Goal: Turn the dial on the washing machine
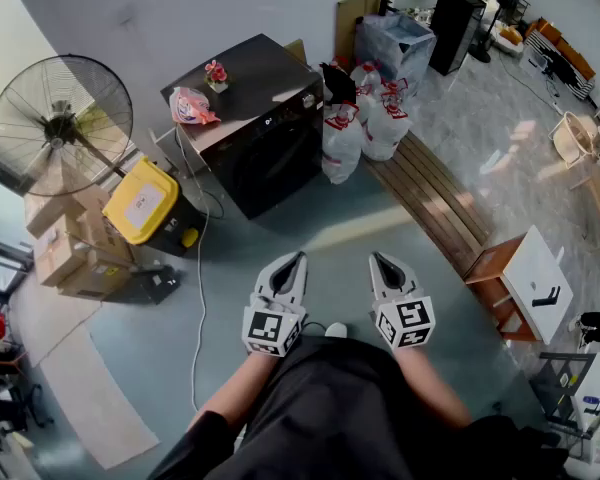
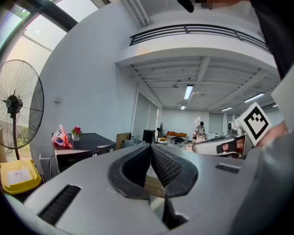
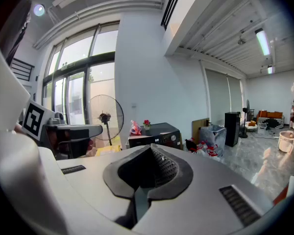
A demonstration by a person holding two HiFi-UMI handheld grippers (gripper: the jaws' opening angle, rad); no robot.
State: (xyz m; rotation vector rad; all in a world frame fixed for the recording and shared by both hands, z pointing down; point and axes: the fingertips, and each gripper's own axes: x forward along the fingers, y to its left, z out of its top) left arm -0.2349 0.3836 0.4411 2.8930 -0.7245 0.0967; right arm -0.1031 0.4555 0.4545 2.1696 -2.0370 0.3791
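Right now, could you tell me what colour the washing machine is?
The washing machine is black; the head view shows it best.

Left claw [image 1: 299,258] and right claw [image 1: 377,258] side by side, jaws together and empty, tips forward.

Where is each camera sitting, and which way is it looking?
Head view: on the person's head, looking steeply down at washing machine, left gripper, right gripper, forearms.
Left gripper view: on left gripper, looking along its shut fingers toward the washing machine; right gripper alongside.
Right gripper view: on right gripper, facing likewise; left gripper alongside.
All three share the washing machine and fan.
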